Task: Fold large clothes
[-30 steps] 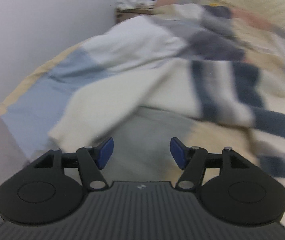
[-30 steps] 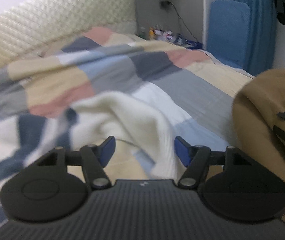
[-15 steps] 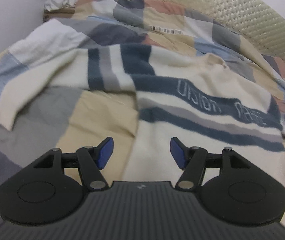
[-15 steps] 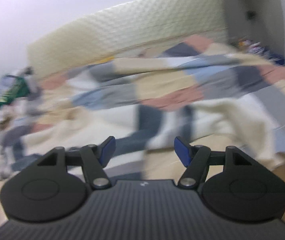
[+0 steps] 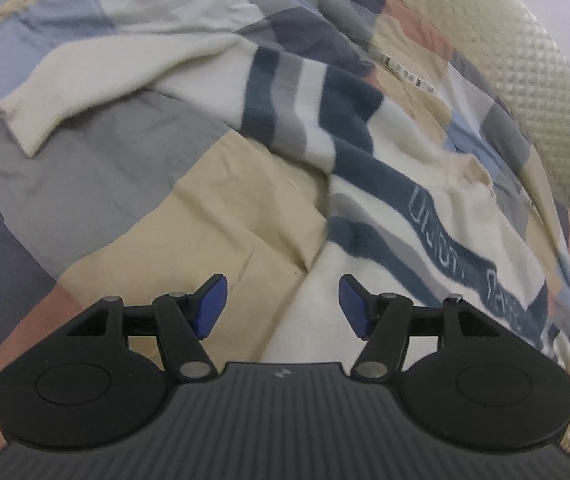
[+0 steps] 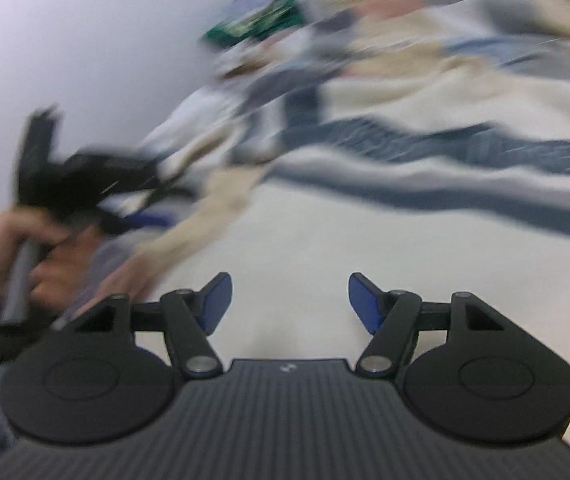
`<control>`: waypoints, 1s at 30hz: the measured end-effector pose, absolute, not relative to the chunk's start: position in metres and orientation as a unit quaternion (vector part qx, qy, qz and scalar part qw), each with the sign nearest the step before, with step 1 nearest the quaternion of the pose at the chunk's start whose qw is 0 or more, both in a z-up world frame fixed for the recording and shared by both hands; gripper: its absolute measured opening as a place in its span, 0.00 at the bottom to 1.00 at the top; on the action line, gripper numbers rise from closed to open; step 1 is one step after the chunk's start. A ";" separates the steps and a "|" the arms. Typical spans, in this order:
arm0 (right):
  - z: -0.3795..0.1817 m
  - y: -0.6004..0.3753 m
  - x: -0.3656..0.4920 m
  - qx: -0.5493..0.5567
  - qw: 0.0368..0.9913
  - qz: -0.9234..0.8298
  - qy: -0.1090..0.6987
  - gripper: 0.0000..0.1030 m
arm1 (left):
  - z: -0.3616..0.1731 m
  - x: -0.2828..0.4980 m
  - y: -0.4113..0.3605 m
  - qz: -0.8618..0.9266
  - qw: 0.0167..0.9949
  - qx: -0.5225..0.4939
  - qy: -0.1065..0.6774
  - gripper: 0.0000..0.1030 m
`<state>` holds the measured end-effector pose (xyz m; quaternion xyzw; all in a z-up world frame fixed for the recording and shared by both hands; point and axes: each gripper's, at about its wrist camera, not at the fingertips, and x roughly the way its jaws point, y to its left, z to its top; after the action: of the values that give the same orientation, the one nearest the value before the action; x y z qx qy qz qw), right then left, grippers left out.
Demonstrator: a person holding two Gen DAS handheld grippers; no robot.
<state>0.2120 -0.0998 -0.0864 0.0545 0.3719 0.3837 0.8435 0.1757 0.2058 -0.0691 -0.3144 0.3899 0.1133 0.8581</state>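
Note:
A cream sweater (image 5: 365, 280) with navy and grey stripes and pale lettering lies spread on the patchwork bedspread (image 5: 105, 184). One sleeve runs to the upper left and ends in a cuff (image 5: 21, 120). My left gripper (image 5: 281, 296) is open just above the sweater's side edge, where cream knit meets beige bedspread; nothing is between its blue pads. In the blurred right wrist view my right gripper (image 6: 290, 296) is open over the sweater's plain cream body (image 6: 325, 240). A hand (image 6: 17, 248) at the left holds the left gripper (image 6: 141, 216).
A quilted cream headboard (image 5: 525, 60) curves along the bed's far side. A white wall (image 6: 85, 40) borders the bed on the left. A pile of green and white clothes (image 6: 261, 24) sits past the bed's far corner.
The right gripper swung fast to the left, from the bed's right side by a brown garment to over the sweater's body. The left gripper tilted and rolled nearer the sweater's edge. Both stayed open.

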 end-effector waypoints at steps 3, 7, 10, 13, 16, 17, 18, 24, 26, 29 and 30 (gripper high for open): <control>-0.105 -0.064 0.207 0.033 0.812 0.428 0.395 0.64 | -0.072 0.178 0.211 0.117 0.856 -0.325 0.384 0.65; -0.125 -0.035 0.200 0.010 0.772 0.474 0.422 0.64 | -0.074 0.179 0.213 0.115 0.857 -0.326 0.383 0.65; -0.127 -0.028 0.181 -0.055 0.776 0.477 0.408 0.59 | -0.077 0.180 0.211 0.112 0.855 -0.327 0.387 0.65; -0.123 -0.027 0.176 -0.083 0.782 0.467 0.404 0.26 | -0.079 0.183 0.208 0.099 0.853 -0.328 0.394 0.65; -0.113 -0.036 0.178 -0.074 0.791 0.460 0.397 0.13 | -0.080 0.184 0.200 0.072 0.854 -0.326 0.400 0.65; -0.107 -0.042 0.179 -0.061 0.796 0.455 0.395 0.12 | -0.080 0.184 0.196 0.063 0.854 -0.324 0.401 0.65; -0.101 -0.051 0.183 -0.039 0.803 0.447 0.393 0.12 | -0.080 0.183 0.192 0.054 0.855 -0.323 0.402 0.65; -0.094 -0.107 0.219 0.083 0.828 0.372 0.410 0.12 | -0.092 0.175 0.167 0.032 0.846 -0.310 0.432 0.65; -0.101 -0.119 0.230 0.117 0.823 0.356 0.427 0.12 | -0.094 0.171 0.162 0.021 0.840 -0.320 0.438 0.65; -0.112 -0.121 0.235 0.131 0.814 0.349 0.446 0.13 | -0.098 0.167 0.163 -0.005 0.816 -0.368 0.445 0.65; -0.113 -0.120 0.235 0.127 0.815 0.348 0.446 0.13 | -0.099 0.164 0.162 -0.014 0.809 -0.382 0.447 0.65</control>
<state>0.2350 -0.1196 -0.1126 0.1266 0.4462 0.3478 0.8148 0.1635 0.1624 -0.0994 -0.3817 0.4470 -0.0137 0.8089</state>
